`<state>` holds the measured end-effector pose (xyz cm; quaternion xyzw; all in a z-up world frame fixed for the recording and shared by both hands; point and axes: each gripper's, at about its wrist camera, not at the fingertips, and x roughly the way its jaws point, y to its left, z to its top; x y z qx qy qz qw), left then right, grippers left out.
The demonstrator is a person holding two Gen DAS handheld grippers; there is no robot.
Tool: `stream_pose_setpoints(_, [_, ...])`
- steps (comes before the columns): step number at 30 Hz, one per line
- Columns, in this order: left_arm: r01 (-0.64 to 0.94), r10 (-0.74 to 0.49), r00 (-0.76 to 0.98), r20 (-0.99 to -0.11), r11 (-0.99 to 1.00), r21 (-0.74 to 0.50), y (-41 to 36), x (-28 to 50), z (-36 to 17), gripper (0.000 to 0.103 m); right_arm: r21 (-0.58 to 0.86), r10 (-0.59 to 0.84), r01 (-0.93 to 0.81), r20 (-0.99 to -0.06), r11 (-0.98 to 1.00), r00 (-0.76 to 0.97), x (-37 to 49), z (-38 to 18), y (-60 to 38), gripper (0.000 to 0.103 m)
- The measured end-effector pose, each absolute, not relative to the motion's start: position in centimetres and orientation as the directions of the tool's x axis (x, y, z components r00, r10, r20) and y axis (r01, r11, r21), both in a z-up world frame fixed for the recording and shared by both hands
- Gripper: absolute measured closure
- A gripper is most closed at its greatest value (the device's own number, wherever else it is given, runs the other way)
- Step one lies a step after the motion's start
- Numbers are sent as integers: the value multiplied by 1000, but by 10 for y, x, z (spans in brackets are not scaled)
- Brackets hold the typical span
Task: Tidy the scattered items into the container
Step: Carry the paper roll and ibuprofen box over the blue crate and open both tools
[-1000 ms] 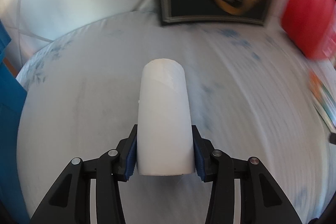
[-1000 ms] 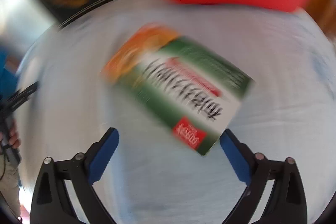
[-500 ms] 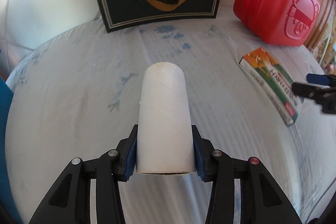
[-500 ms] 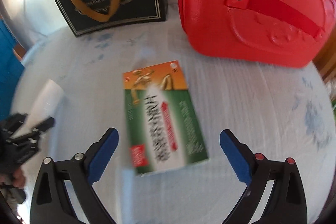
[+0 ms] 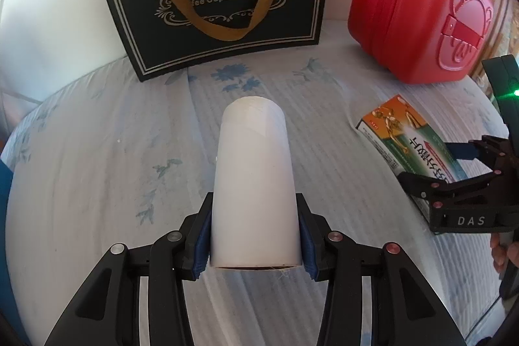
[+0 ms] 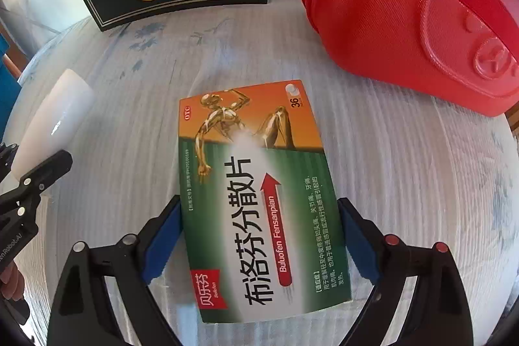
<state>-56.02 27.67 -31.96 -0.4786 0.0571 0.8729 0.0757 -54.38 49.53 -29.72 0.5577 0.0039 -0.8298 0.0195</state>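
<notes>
The left gripper [image 5: 254, 244] has its blue-padded fingers [image 5: 201, 235] clenched on the near end of a white tube [image 5: 254, 184], a smooth matte cylinder with a spiral seam near its far rim, held above the bed. The right gripper [image 6: 261, 244] straddles a medicine box [image 6: 259, 193]: a flat glossy carton, orange at its far end with a golden figure, green and white nearer, printed "Buluofen Fensanpian". Its jaws are closing with the box between them; the blue pads stand right at the long edges of the box, and whether they already press on it is hard to tell from this angle. The box lies flat on the bedsheet [image 6: 405, 184], a pale ribbed fabric with faded blue flower prints. Beyond the tube, at the far side, a black paper gift bag [image 5: 220, 5] stands upright, stiff-sided, with silver line borders, ornate lettering and a mustard ribbon handle. To its right a red case [image 5: 412, 2] rests tilted, hard-shelled with a fine pebbled texture, moulded relief and a strap clasp. In the left wrist view the right gripper reaches in from the right edge, over the box.
</notes>
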Motion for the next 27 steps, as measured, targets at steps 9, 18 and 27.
stream_pose_setpoints(9, [-189,69,-548,-834,-981,44,276,-538,-310,59,54,-47,-5,-910,-999,-413,-510,-277,494,13])
stream_pose_setpoints(18, [-176,62,-545,-836,-984,42,267,-482,-298,59,117,-115,16,-934,-993,-339,-457,-271,464,13])
stream_pose_setpoints(27, [-146,33,-525,-850,-988,52,262,-451,-309,59,38,-43,25,-956,-999,-289,-447,-291,449,13])
